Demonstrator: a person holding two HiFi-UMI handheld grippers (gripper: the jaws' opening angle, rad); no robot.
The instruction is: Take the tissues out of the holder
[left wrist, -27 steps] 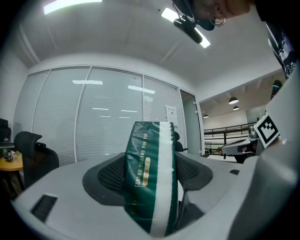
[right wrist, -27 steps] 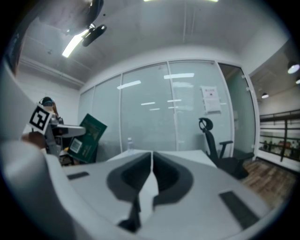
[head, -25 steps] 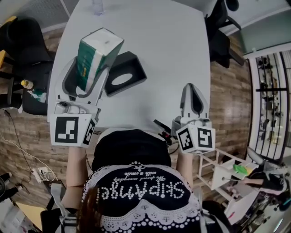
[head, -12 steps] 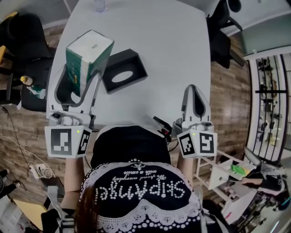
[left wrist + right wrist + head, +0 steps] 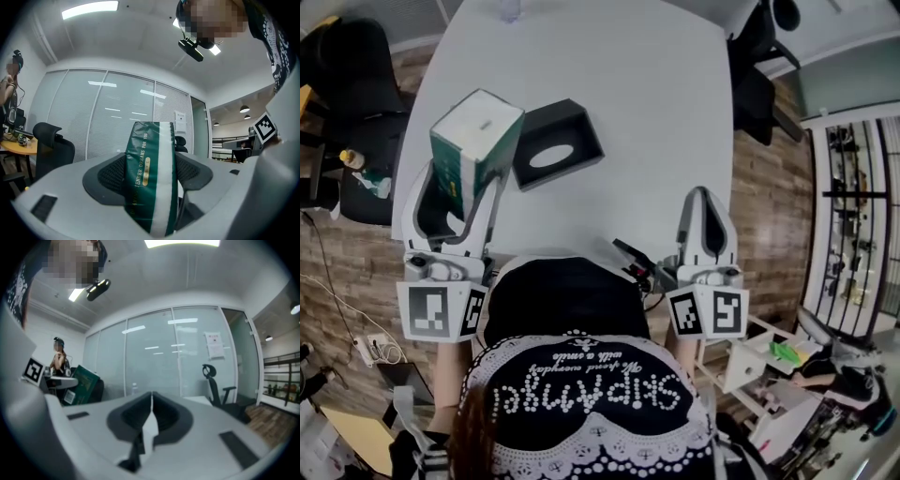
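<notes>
Head view: one tissue pack (image 5: 473, 150), one black holder (image 5: 558, 145). Your left gripper (image 5: 459, 185) clamps pack, long axis upright. Your right gripper (image 5: 705, 199) pinched together, empty.

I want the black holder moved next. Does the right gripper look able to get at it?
Probably yes: the holder lies on the table with nothing between it and the right gripper, whose shut jaws would need opening. The tissue pack is held aside in the left gripper.
</notes>
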